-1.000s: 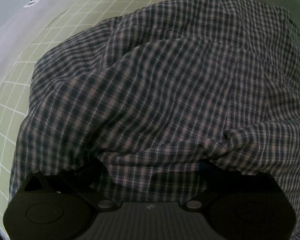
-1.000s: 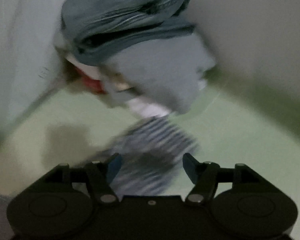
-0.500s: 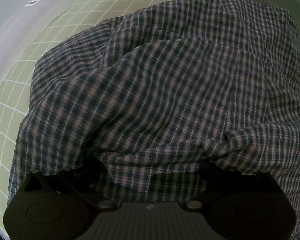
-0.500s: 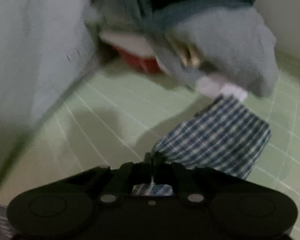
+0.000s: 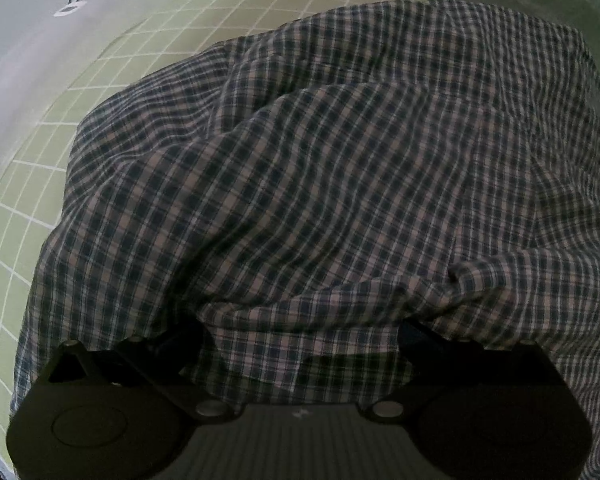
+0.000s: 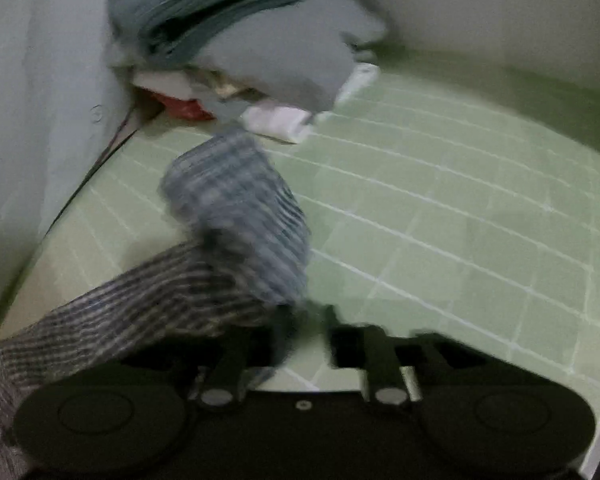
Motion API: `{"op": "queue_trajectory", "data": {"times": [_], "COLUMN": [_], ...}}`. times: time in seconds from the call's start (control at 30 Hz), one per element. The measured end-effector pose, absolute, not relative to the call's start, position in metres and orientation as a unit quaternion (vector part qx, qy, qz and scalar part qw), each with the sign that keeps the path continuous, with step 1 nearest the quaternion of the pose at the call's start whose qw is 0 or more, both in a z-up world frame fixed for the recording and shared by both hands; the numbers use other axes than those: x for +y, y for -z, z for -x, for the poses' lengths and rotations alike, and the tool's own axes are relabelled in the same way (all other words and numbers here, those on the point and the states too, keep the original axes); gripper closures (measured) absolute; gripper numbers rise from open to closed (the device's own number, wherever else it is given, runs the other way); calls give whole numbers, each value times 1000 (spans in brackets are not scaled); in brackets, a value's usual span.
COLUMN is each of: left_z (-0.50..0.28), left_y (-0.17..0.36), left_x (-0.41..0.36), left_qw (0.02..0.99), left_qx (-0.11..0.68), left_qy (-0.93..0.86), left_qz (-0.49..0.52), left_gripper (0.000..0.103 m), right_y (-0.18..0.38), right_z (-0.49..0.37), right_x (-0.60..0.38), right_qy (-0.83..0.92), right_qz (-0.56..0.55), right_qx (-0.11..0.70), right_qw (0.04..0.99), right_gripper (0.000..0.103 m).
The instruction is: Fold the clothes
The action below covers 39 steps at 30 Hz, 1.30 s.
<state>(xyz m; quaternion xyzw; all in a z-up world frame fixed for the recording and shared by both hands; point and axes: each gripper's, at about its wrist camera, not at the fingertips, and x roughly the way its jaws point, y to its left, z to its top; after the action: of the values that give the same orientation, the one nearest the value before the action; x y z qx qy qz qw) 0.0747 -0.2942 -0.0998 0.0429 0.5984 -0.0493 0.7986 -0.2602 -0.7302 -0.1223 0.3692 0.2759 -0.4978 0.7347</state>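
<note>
Green gridded matting [image 6: 440,208] covers the work surface, with a heap of grey-blue clothes [image 6: 240,32] piled in the far corner against the pale wall. Half a second back my right gripper [image 6: 308,340] was pinched tight on the end of the checked sleeve [image 6: 236,216]; its jaws have just been opening, and they now stand apart with the sleeve lying off their left side and nothing I can see between them. The frame is blurred, so I can't say whether cloth brushes the left finger. The sleeve lies doubled back on the mat, its cuff end short of the clothes heap. On the other side nothing has shifted: my left gripper [image 5: 300,344] points steeply down into the checked shirt [image 5: 340,180], whose body spreads across the mat, and cloth hides the fingertips, so I cannot tell whether they pinch it. I judge the sleeve released, this fold laid, and the body fold next.
</note>
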Motion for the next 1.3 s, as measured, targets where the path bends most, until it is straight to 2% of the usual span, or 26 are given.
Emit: {"op": "queue_trajectory", "data": {"times": [0.03,0.13,0.4,0.57,0.6,0.63,0.67,0.7,0.73,0.83,0.97,1.0,1.07,1.1,1.13,1.17,1.2,1.23,1.3], "left_z": [-75,-76,-73,-72,-71,-71,-71,-71,-71,-72,-68,-66,-65,-65,-65,-65,-65,-65,-61], "left_y": [100,100,103,105,105,104,103,103,103,103,101,100,99,99,99,99,98,98,92], "left_x": [-294,-294,-297,-303,-304,-304,-304,-304,-303,-302,-299,-297,-295,-295,-294,-294,-294,-294,-285], "left_qw": [798,798,803,802,801,801,801,801,801,802,804,804,804,804,803,802,801,798,796], "left_qx": [599,599,594,596,596,597,597,597,597,596,593,592,593,593,594,595,596,601,603], "left_qy": [49,49,38,33,34,34,34,34,35,36,36,36,35,34,34,34,33,33,36], "left_qz": [-43,-42,-34,-31,-31,-32,-32,-32,-32,-33,-33,-33,-32,-32,-32,-32,-31,-30,-22], "left_gripper": [0,0,0,0,0,0,0,0,0,0,0,0,0,0,0,0,0,0,0], "right_y": [122,120,112,120,123,126,125,121,116,93,85,90,100,103,106,108,104,100,93], "right_z": [260,249,188,152,148,145,148,155,163,196,246,255,262,264,265,267,266,265,263], "right_x": [-732,-743,-733,-739,-743,-748,-753,-756,-759,-763,-780,-784,-784,-781,-779,-775,-769,-762,-748], "right_qy": [503,497,411,401,406,410,411,415,419,447,511,526,546,554,562,566,560,553,537], "right_qz": [-367,-346,-160,-110,-113,-119,-130,-146,-161,-196,-248,-255,-249,-244,-238,-234,-232,-231,-226], "right_qx": [269,274,358,376,385,392,387,368,346,262,208,218,255,271,287,298,294,289,281], "right_qw": [735,747,823,828,821,815,815,819,824,833,797,782,758,748,738,732,739,747,763], "right_gripper": [38,31,23,24,33,55,66,81,90,95,95,92,79,60,47,45,37,22,7]}}
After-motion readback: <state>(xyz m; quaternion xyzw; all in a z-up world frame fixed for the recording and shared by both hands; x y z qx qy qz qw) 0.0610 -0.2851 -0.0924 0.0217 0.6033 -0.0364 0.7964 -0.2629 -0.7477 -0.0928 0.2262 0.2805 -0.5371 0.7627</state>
